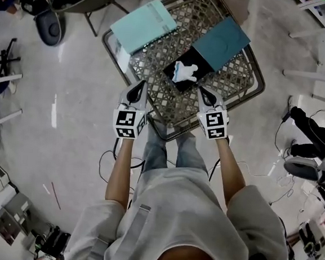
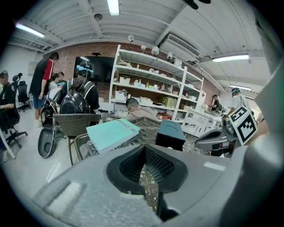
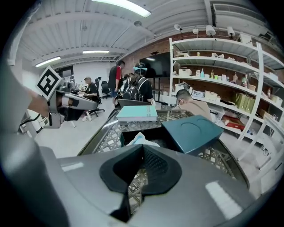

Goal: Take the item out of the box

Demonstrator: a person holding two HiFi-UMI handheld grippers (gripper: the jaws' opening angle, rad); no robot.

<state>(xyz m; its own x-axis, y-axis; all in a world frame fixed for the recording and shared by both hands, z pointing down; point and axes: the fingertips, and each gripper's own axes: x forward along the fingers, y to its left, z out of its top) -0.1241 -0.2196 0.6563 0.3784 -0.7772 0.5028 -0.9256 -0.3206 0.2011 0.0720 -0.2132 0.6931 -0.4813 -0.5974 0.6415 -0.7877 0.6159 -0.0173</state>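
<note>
An open black box (image 1: 183,85) sits mid-table on a woven lattice table (image 1: 234,82), with a white and pale-blue item (image 1: 185,72) lying inside it. Its dark teal lid (image 1: 221,42) rests against the box's far right side. In the right gripper view the item (image 3: 137,141) shows just beyond the jaws, beside the lid (image 3: 199,131). My left gripper (image 1: 138,86) hovers over the table's near edge, left of the box, shut and empty. My right gripper (image 1: 203,91) is just near-right of the box, also shut on nothing.
A light teal flat box (image 1: 143,26) lies at the table's far left corner. A wicker chair (image 2: 75,122) stands beyond the table, with people (image 2: 80,93) and white shelving (image 2: 151,88) behind. Cables (image 1: 111,170) trail on the floor by the person's legs.
</note>
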